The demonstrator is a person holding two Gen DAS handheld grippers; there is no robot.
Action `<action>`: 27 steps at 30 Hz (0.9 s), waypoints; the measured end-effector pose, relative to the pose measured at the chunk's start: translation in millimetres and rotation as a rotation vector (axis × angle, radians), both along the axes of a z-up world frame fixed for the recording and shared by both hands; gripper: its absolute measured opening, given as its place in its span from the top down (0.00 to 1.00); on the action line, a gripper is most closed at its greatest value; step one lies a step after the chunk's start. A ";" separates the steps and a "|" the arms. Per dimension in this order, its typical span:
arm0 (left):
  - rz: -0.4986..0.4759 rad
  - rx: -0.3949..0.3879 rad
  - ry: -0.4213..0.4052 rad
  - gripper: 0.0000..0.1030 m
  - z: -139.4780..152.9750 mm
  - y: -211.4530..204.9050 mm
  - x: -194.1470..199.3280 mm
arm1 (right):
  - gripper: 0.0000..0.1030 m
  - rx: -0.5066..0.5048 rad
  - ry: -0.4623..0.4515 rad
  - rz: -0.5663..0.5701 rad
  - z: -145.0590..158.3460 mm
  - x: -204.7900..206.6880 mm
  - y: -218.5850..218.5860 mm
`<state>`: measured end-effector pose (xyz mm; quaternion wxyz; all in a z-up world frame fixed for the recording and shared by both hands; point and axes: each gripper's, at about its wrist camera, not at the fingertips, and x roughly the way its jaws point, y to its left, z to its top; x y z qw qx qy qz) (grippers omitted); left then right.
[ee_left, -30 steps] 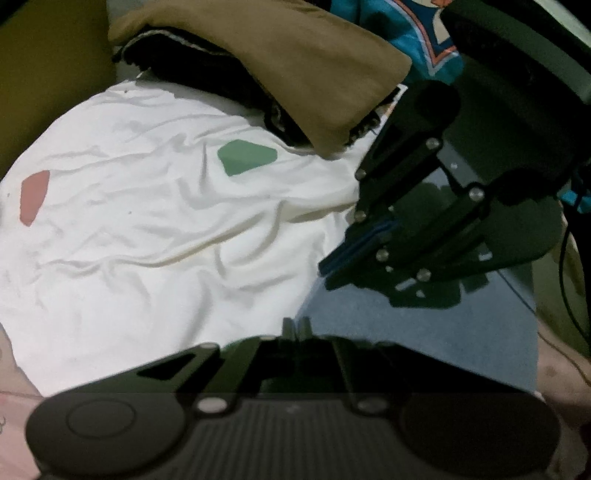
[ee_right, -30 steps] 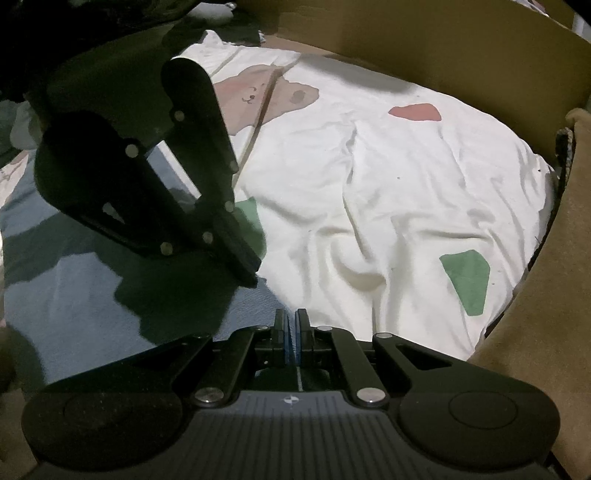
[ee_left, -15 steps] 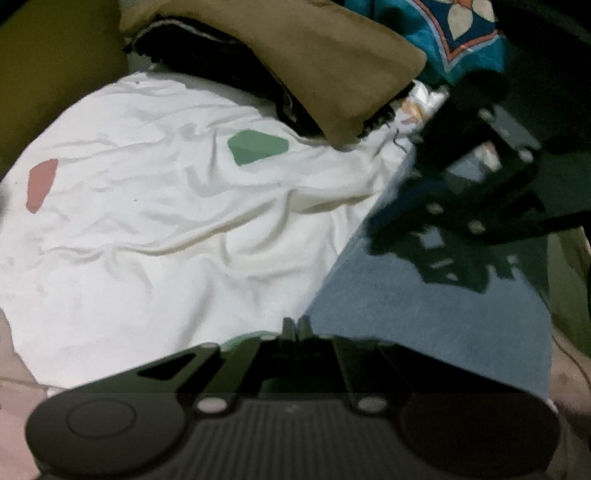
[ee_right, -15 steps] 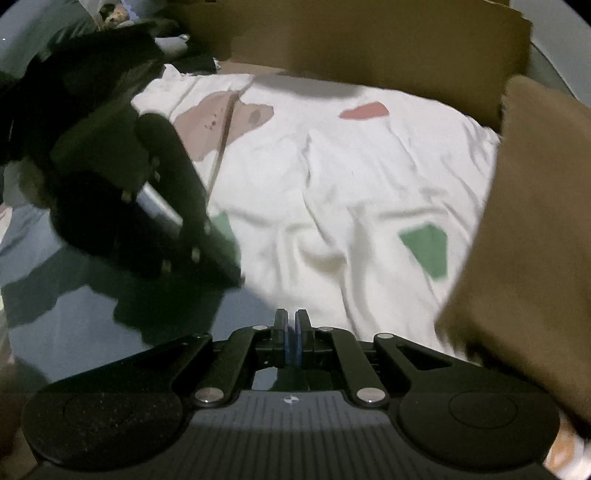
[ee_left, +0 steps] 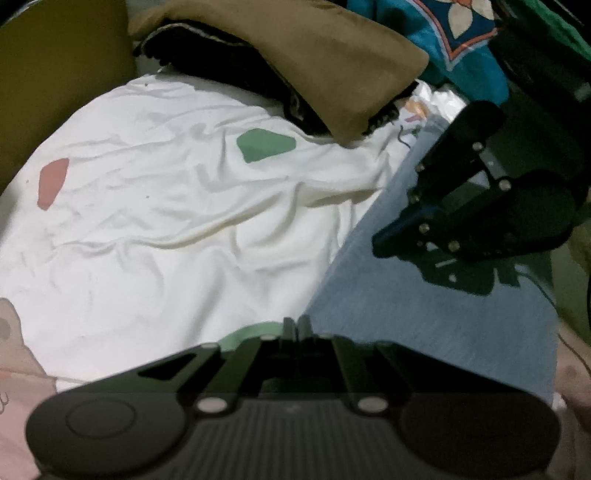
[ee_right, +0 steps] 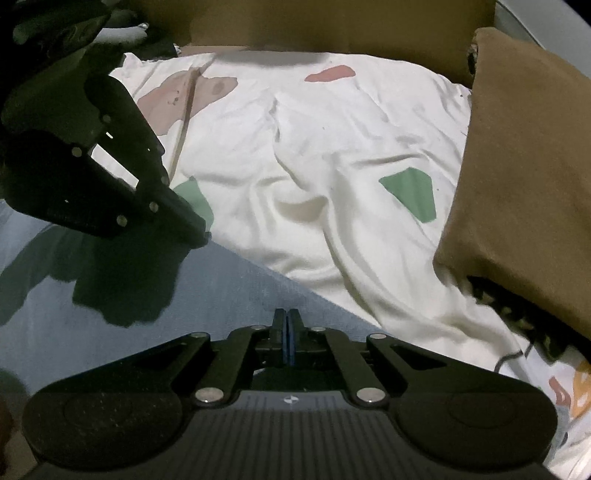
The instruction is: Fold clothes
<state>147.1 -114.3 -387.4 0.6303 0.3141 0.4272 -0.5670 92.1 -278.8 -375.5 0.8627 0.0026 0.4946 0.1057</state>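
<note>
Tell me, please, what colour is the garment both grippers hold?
Light blue garment, clearest in the right wrist view.

Count: 2 grippers, left (ee_left: 297, 325) at 6 o'clock, right (ee_right: 287, 325). 1 blue cloth (ee_left: 424, 314). 1 white sheet (ee_left: 166, 221). 1 brown cushion (ee_left: 332, 55), 12 o'clock. 1 teal cloth (ee_left: 458, 44).

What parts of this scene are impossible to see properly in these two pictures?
- Blue-grey cloth: its near edge is hidden under each gripper's black body in both wrist views, so the garment type is unclear.
- Left gripper and right gripper: fingers pressed together; whether cloth is pinched between them is hidden.
- Dark item: mostly covered by the brown cushion.
- Teal patterned fabric: cut off by the left wrist view's top edge.
</note>
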 end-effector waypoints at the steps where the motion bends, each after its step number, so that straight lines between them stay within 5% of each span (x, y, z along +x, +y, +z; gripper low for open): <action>1: 0.006 0.003 0.002 0.99 -0.9 -0.5 0.6 | 0.96 0.005 -0.004 -0.003 -0.9 0.5 -0.6; 8: 0.147 0.001 -0.044 0.99 7.5 8.4 6.7 | 0.97 -0.023 -0.004 -0.012 -1.2 1.9 5.7; 16: 0.458 -0.035 -0.053 0.92 37.6 96.5 27.9 | 0.96 -0.025 0.032 -0.017 -0.4 9.0 6.3; 27: 0.842 0.060 -0.169 0.79 47.3 223.8 57.0 | 0.96 -0.034 0.077 -0.030 0.2 16.1 8.6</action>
